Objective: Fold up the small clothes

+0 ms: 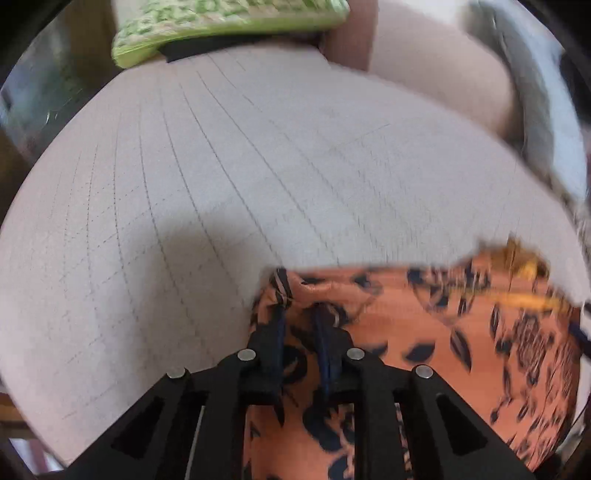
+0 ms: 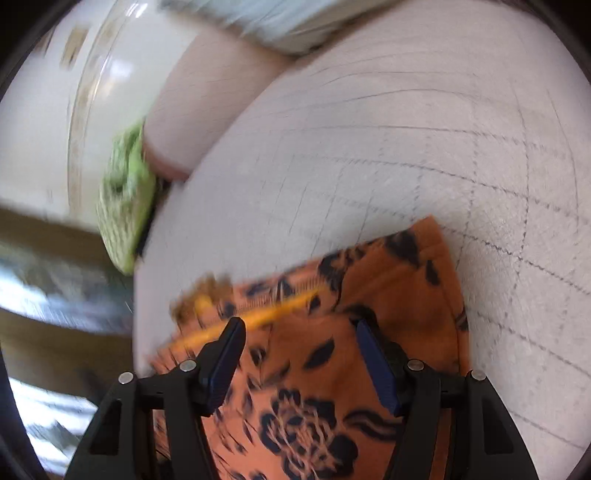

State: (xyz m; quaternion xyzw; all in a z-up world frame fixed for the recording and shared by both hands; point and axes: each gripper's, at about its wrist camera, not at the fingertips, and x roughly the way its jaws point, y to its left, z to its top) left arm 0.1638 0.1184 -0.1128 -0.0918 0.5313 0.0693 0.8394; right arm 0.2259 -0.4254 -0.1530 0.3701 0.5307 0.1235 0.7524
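While both tools hang over the table (image 1: 184, 206), item: orange floral garment (image 2: 391, 295), lying flat at the near edge, long axis running between the two. Left hand-held gripper (image 1: 300, 314): jaws parted slightly around a bunched corner, grip uncertain. Right hand-held gripper (image 2: 297, 332): jaws wide, empty, just above the opposite hem, equally near.

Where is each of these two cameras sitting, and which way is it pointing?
Left wrist: sits on the left gripper, looking steeply down its nearly closed fingers at a bunched corner of the orange floral cloth; no hand shows.
Right wrist: sits on the right gripper, looking down between wide-apart fingers over the same cloth; no hand shows.
Shared: the cloth, the grey lined mat and a green patterned item.
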